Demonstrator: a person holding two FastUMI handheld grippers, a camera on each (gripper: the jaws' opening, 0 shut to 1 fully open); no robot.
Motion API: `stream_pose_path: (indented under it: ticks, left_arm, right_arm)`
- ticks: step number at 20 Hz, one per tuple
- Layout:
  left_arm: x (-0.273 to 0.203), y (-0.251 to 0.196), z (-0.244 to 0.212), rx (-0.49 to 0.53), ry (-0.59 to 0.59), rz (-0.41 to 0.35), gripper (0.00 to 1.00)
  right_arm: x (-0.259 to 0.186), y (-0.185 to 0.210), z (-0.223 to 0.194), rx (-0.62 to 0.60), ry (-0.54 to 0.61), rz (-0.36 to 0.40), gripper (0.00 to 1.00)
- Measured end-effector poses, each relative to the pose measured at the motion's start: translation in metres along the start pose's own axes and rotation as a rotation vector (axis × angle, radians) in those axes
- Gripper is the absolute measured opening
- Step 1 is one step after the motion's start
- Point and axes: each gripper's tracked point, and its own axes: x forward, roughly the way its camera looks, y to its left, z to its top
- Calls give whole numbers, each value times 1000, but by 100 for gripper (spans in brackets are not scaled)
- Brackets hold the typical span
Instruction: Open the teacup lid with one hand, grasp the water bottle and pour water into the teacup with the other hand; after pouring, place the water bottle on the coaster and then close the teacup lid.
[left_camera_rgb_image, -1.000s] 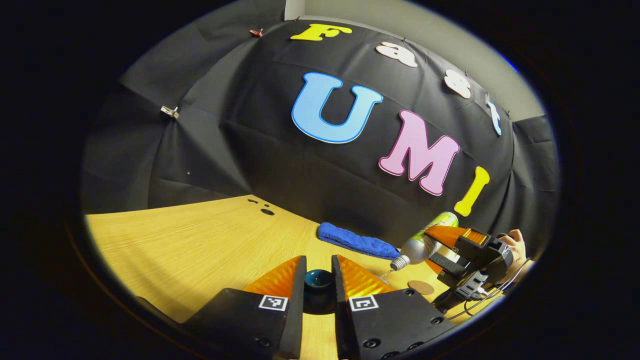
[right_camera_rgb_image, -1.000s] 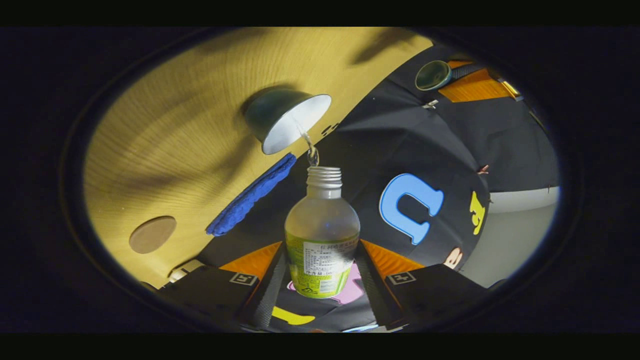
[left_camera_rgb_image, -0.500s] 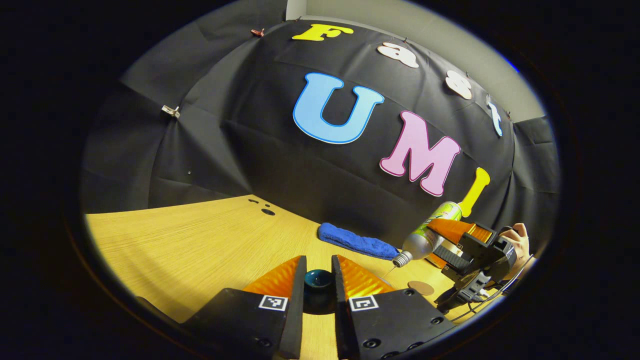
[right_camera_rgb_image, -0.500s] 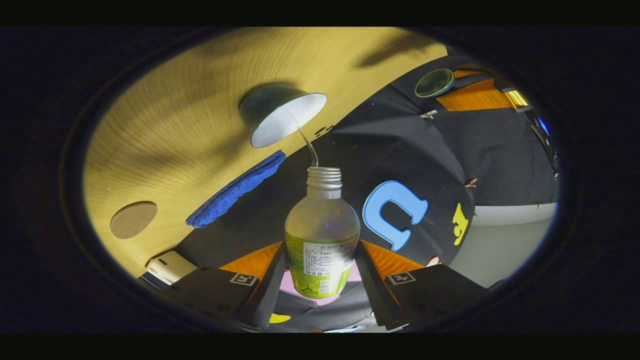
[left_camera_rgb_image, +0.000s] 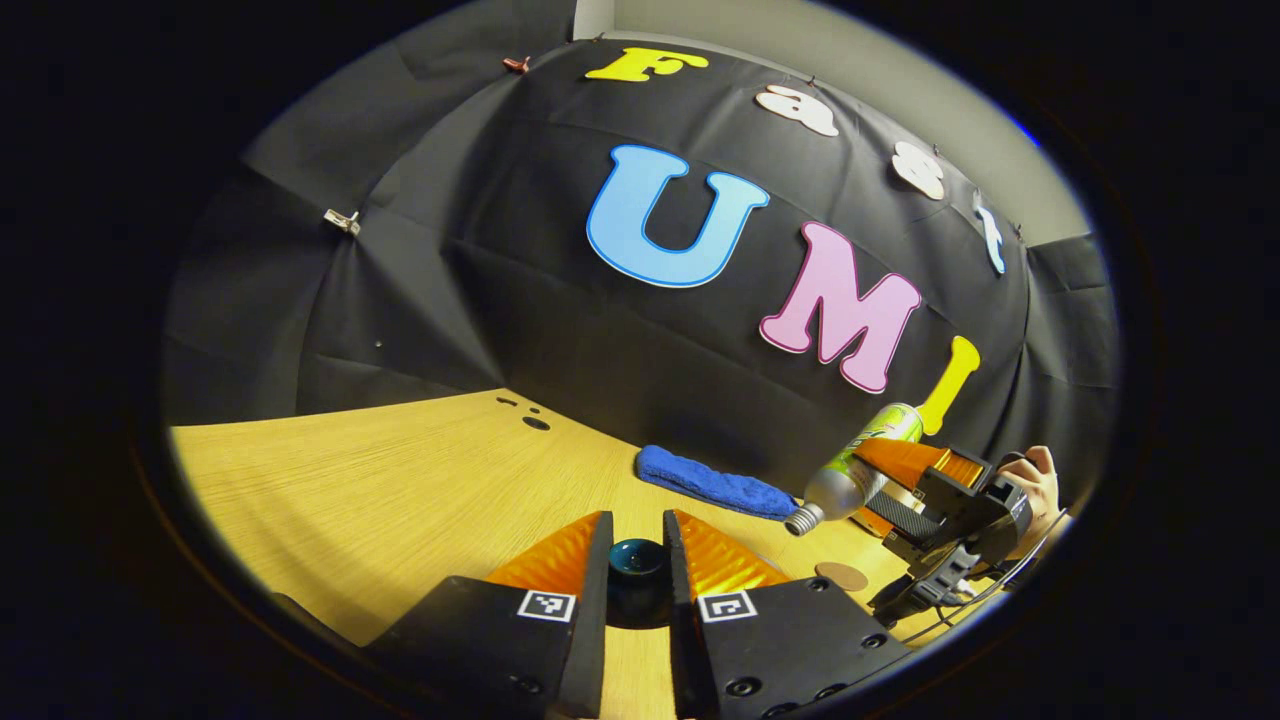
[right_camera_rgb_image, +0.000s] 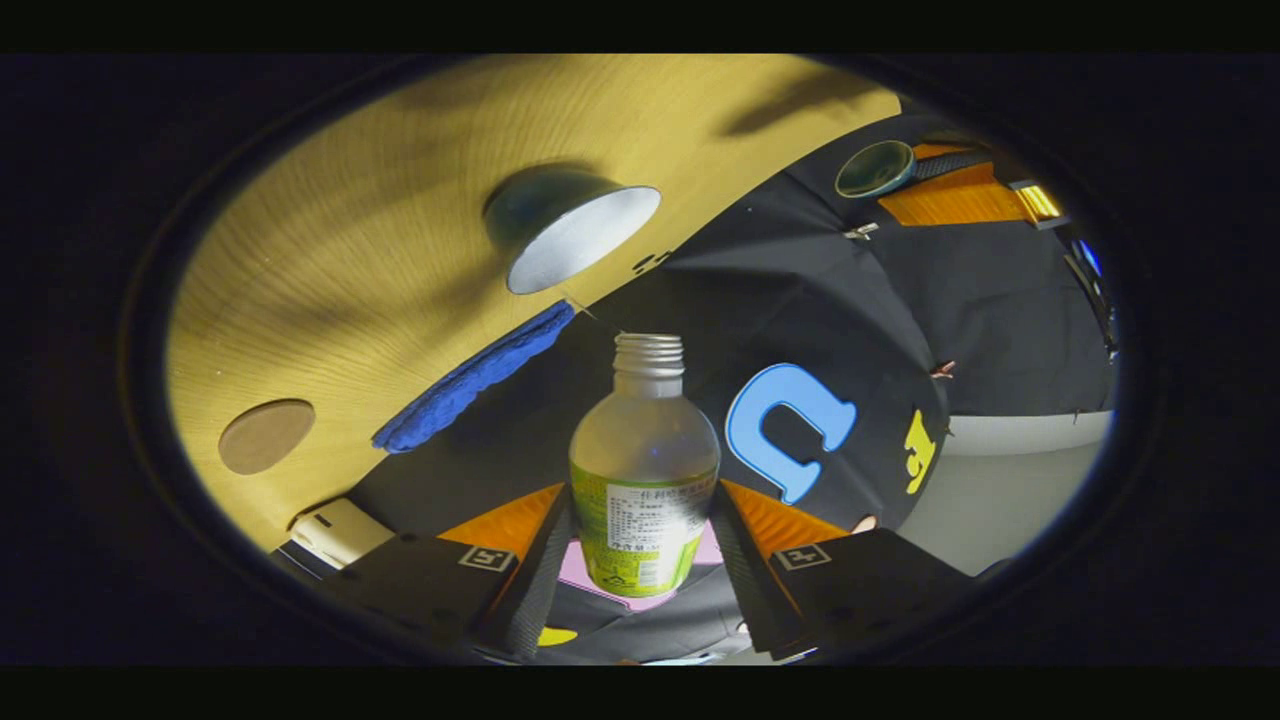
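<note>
Water bottle (right_camera_rgb_image: 644, 470), uncapped and tipped toward the open teacup (right_camera_rgb_image: 570, 232), sits clamped in the right gripper (right_camera_rgb_image: 640, 550); the left gripper (left_camera_rgb_image: 637, 570) pinches the lid (left_camera_rgb_image: 637, 559).

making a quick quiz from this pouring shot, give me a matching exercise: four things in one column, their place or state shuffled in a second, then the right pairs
Things:
1. water bottle
2. teacup lid
3. teacup
4. coaster

Place or state:
a. bare on the table, nothing on it
b. tilted, uncapped, between the right gripper's fingers
c. open, white inside
d. between the left gripper's fingers

Pairs: 1-b, 2-d, 3-c, 4-a
</note>
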Motion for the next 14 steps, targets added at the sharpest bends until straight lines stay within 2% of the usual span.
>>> stream_pose_path:
  ticks: [3,10,12,14]
  left_arm:
    - [0,1,-1,1,0,4,30]
    - [2,3,-5,-2,10,11,30]
    - [3,4,-6,-1,11,16,30]
    - [4,5,-7,4,15,22,30]
  right_arm:
    - [-1,23,-4,161,31,81,78]
    - [-26,52,27,681,29,234,79]
    - [-35,59,41,863,19,286,79]
    - [-39,61,50,1097,23,337,79]
